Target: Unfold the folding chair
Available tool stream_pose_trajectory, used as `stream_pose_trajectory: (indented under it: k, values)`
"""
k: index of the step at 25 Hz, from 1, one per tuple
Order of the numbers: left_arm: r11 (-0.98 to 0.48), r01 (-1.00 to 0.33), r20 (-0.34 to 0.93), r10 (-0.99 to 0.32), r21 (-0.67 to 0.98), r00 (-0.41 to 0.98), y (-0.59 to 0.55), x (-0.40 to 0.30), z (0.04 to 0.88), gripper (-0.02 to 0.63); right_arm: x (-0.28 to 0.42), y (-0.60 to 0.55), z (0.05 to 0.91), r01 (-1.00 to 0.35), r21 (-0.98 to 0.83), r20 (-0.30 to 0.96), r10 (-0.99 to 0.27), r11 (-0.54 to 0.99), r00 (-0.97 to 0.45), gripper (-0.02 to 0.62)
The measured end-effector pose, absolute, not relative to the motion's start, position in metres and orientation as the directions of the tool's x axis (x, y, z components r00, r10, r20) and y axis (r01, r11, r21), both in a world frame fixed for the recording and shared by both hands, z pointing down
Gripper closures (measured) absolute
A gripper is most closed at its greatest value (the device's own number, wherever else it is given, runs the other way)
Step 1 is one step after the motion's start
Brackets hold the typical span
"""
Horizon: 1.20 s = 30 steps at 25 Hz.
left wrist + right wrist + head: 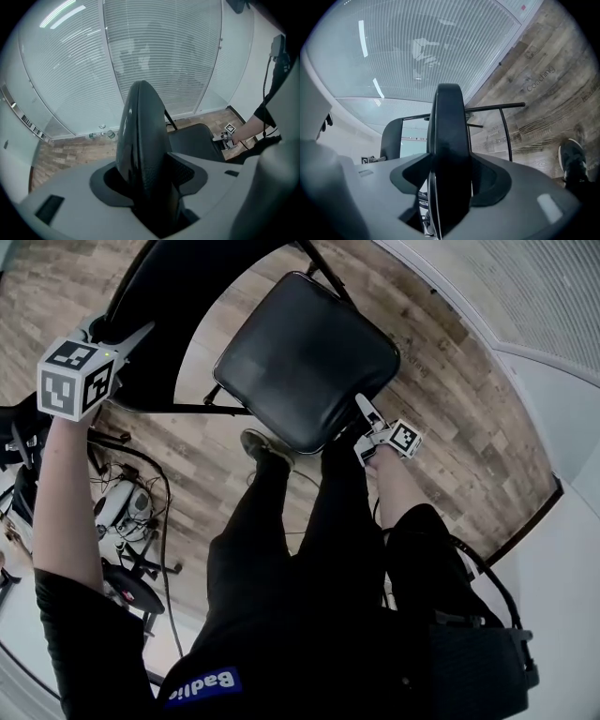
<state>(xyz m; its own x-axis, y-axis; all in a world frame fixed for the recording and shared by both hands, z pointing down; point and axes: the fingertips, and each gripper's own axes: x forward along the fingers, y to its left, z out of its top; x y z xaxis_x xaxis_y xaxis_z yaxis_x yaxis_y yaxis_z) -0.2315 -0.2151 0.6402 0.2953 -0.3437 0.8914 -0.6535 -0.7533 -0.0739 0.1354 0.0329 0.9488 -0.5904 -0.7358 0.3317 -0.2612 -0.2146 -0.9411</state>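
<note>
The wooden floor [450, 381] fills the head view beneath the seat, and only the two gripper views show the wall of pale blinds [154, 47] beyond it. The folding chair [281, 343] stands on that floor in front of the person, partly opened. Its dark backrest [178, 296] rises to the left of the seat [305, 357], and the seat is tilted with its padded face towards the camera. Thin metal legs [504, 126] show behind the seat in the right gripper view alone. The person's dark trousers [309, 559] hang just below the seat.

The left claw [117, 334] is clenched on the backrest's top edge, up and left of the seat. Its own view shows the backrest filling the gap between the jaws. The right claw [364, 412] grasps the seat's near edge, which stands edge-on between its jaws.

A shoe [262, 446] rests on the floor under the seat's near corner. A tangle of cables [131, 493], seen from the head view only, lies well left of the seat.
</note>
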Motion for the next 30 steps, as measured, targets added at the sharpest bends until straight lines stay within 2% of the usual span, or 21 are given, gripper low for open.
stream_pose_trajectory:
  k: [12,25,30]
  values:
    - [-0.754,-0.653,0.888,-0.341,-0.062,0.308,-0.204,-0.207,0.662,0.394,0.165,0.052,0.988,-0.22,-0.954,0.296,-0.773,-0.206,-0.561,0.365]
    - [-0.752,-0.656,0.887,-0.346,-0.067,0.305,-0.187,-0.192,0.675,0.396,0.182,0.069,1.02,-0.219,-0.947,0.318,-0.781,-0.235,-0.537,0.356]
    - [-0.75,-0.659,0.887,-0.344,-0.061,0.309,-0.188,-0.193,0.677,0.394,0.181,0.065,1.018,-0.19,-0.963,0.266,-0.802,-0.192,-0.535,0.356]
